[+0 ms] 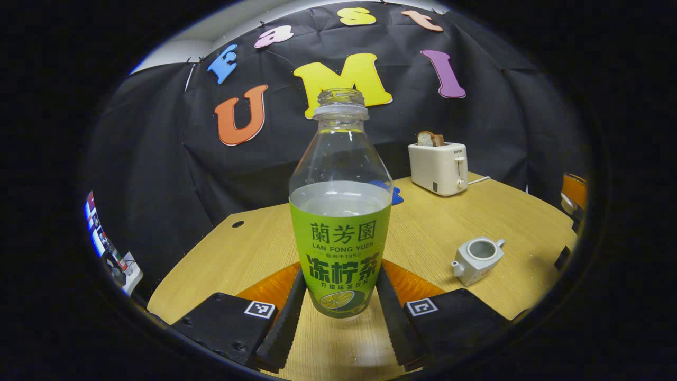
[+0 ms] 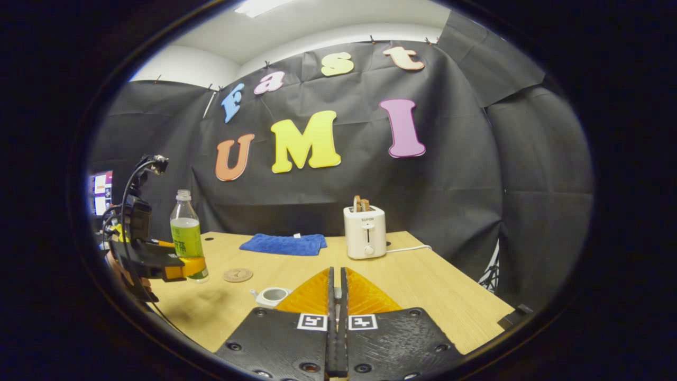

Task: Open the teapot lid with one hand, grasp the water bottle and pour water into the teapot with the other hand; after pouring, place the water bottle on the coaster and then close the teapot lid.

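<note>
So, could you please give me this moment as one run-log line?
phase: pre-pour | water bottle: uncapped, upright on table | left gripper: fingers flank it, grip unclear | teapot: lid off | right gripper: shut | coaster: beside bottle

The water bottle (image 1: 340,206) is clear glossy plastic with a smooth printed wrap, the teapot (image 1: 477,259) looks like matt pale ceramic, the worktop (image 1: 439,222) is light wood grain with a smooth finish, the toaster (image 2: 364,232) is smooth cream plastic, and the folded towel (image 2: 284,244) is soft blue cloth.
</note>
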`<state>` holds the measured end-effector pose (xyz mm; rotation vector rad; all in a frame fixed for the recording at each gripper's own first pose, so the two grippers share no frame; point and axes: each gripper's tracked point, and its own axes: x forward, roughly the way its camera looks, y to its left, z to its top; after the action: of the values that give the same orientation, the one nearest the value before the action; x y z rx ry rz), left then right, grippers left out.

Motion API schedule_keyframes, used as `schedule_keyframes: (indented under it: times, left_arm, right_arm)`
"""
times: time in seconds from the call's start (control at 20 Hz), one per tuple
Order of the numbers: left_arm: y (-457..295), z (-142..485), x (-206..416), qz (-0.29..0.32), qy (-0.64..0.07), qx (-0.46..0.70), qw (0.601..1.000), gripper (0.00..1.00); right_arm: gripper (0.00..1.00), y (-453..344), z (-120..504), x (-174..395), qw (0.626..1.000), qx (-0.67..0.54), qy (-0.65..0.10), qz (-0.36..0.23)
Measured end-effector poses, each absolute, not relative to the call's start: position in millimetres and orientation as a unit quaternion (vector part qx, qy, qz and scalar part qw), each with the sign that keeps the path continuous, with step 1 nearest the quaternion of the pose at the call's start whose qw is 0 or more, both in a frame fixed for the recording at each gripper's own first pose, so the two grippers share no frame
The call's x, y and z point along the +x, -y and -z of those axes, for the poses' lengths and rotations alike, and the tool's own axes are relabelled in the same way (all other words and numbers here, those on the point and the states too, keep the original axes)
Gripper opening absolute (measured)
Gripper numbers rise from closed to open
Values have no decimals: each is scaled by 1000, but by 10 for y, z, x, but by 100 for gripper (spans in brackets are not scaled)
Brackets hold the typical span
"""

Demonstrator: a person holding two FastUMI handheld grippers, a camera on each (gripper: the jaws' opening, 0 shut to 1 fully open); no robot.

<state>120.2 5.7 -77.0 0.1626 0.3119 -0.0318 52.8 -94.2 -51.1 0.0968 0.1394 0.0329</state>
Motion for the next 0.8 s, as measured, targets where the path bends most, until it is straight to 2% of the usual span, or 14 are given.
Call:
schedule_keyframes:
  times: [0.3, 0.8]
  left_arm:
    - [-42, 693, 1542, 33, -132, 18, 991, 75]
    - [-168, 983, 2073, 34, -172, -39, 984, 76]
  right_arm:
    - [0, 969, 621, 587, 995, 55, -80, -11]
    - [0, 1049, 927, 681, 992, 67, -109, -4]
